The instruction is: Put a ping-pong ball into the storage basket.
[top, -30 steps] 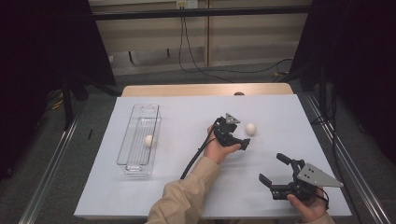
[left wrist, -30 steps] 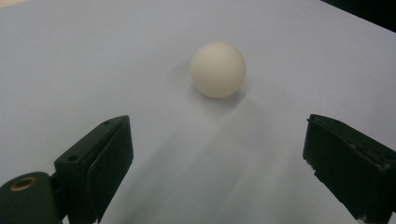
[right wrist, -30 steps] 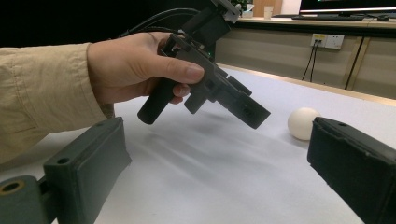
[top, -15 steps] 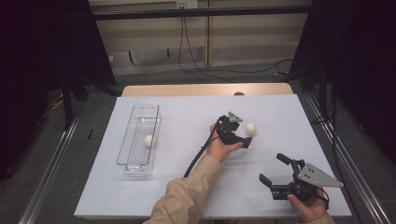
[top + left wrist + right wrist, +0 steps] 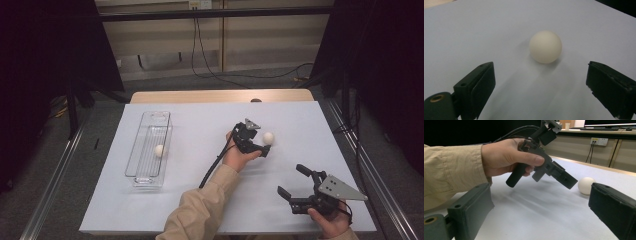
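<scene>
Cream-white and round, the loose ball (image 5: 268, 137) lay on the white worktop (image 5: 200, 200), and everything else can be placed from it. Your left tongs (image 5: 256, 143) hung just beside that ball on the side nearer you, tilted down toward it, jaws spread wide and holding nothing. In the left gripper view the ball (image 5: 545, 46) sat ahead of the two black jaws, roughly centred on the gap between them and not yet between them; neither jaw touched it, and it rested on the worktop (image 5: 474, 37) with a soft shadow under it.

Your left hand (image 5: 239, 156) wrapped the handle behind the tongs, further from the ball, with the tan sleeve (image 5: 200, 212) trailing back to the near edge.

Your right tongs (image 5: 295, 188) were well apart from the ball, nearer you and to the right, also spread open and empty, low over the worktop. The right gripper view looked across at your left hand (image 5: 504, 157), with the ball (image 5: 586, 185) just past the left tongs' tip (image 5: 567, 181).

Far to the left of the ball stood a clear, long tray (image 5: 135, 165) lined with a wire rack, and a second ball (image 5: 159, 149) like the first lay inside it, near its middle.
</scene>
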